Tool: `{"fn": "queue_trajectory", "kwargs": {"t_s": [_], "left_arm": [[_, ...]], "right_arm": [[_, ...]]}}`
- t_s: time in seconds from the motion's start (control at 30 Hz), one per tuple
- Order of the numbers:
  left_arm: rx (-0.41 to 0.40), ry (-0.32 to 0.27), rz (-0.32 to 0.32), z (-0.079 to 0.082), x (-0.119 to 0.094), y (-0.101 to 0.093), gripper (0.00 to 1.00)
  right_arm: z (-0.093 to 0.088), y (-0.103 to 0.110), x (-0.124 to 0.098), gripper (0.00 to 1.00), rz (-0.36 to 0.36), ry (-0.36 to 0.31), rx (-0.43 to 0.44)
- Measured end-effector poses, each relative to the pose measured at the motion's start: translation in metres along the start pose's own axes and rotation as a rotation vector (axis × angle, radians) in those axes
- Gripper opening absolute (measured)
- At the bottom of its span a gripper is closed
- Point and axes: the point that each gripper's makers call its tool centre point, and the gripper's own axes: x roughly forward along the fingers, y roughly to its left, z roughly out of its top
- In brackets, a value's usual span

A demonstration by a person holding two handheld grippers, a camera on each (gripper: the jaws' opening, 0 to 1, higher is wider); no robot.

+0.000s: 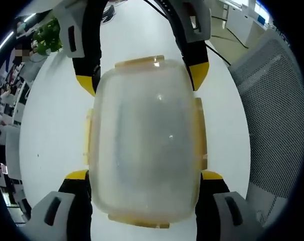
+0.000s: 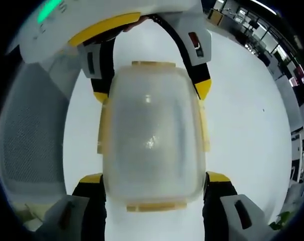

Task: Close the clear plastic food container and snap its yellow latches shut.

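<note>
The clear plastic container [image 1: 147, 140] lies on the white table [image 1: 51, 130] with its lid on, and yellow latches [image 1: 199, 130] run along all its edges. My left gripper [image 1: 144, 175] holds the near end, a yellow-tipped jaw pressed against each side. The right gripper [image 1: 142, 80] comes in from the far end and grips it the same way. In the right gripper view the container [image 2: 152, 135] sits between my right gripper [image 2: 155, 177] below and the left gripper [image 2: 152, 93] above. A yellow latch [image 2: 156, 206] shows at the near end. I cannot tell whether the latches are snapped down.
A grey mesh chair back [image 1: 272, 115] stands close beside the table, also at the left of the right gripper view as the chair back [image 2: 26, 135]. A green plant [image 1: 49, 35] and office desks lie beyond the table's far edge.
</note>
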Motion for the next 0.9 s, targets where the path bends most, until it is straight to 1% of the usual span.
{"fn": "queue_trajectory", "kwargs": {"t_s": [0.13, 0.3, 0.47, 0.77, 0.9], "left_arm": [[0.001, -0.002, 0.0, -0.005, -0.001, 0.0, 0.86], [0.01, 0.018, 0.0, -0.014, -0.002, 0.0, 0.86], [-0.002, 0.006, 0.002, -0.018, -0.005, -0.001, 0.86], [-0.008, 0.015, 0.003, -0.029, -0.008, 0.0, 0.86], [-0.017, -0.004, 0.003, -0.033, -0.01, 0.0, 0.86]], "right_arm": [[0.005, 0.001, 0.002, 0.79, 0.0, -0.005, 0.003], [0.014, 0.001, 0.004, 0.79, -0.003, -0.015, 0.006], [0.018, 0.001, 0.005, 0.79, -0.004, -0.011, -0.001], [0.029, -0.001, 0.009, 0.8, -0.001, -0.002, -0.01], [0.032, -0.001, 0.01, 0.8, -0.003, -0.006, -0.012]]}}
